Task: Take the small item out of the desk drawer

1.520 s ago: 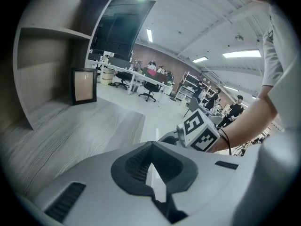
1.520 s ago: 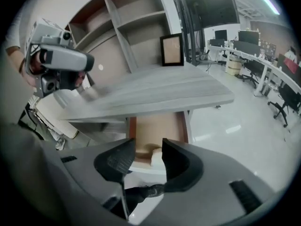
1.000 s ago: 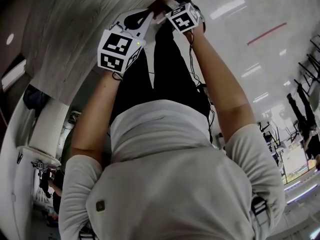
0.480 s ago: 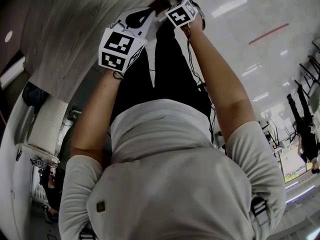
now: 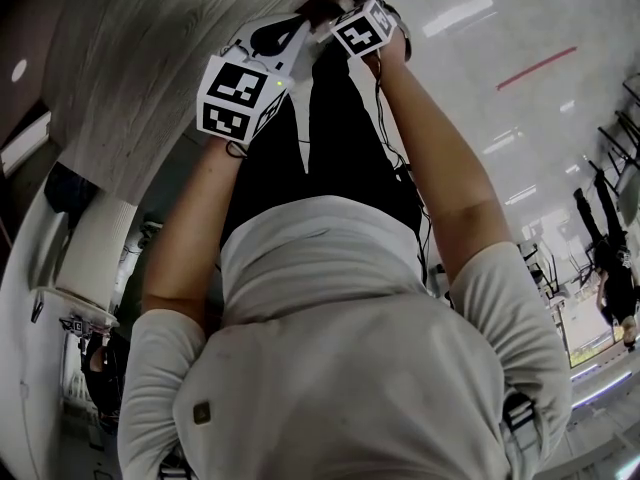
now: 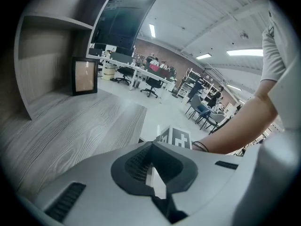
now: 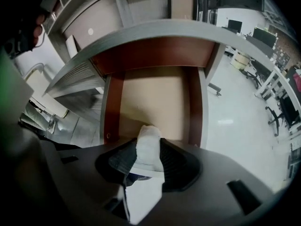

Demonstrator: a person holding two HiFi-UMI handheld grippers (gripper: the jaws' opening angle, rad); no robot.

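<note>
The right gripper [image 7: 148, 144] fills the bottom of its own view. Its jaws stand partly apart and have just been closing on the white item [image 7: 148, 151], which touches both pads. The item sits at lower centre, over the near end of the open drawer [image 7: 150, 95]; I cannot tell whether it rests on the tan bottom. Red-brown walls flank the drawer, and the desk [image 7: 155, 29] edge arcs across the upper frame. The left gripper [image 6: 151, 147] lies low in its own view, jaws narrow, tips together, holding nothing. Past it stretches the desk's grey top. A frame [image 6: 84, 76] stands at upper left, and chairs [image 6: 153, 81] stand far behind.
</note>
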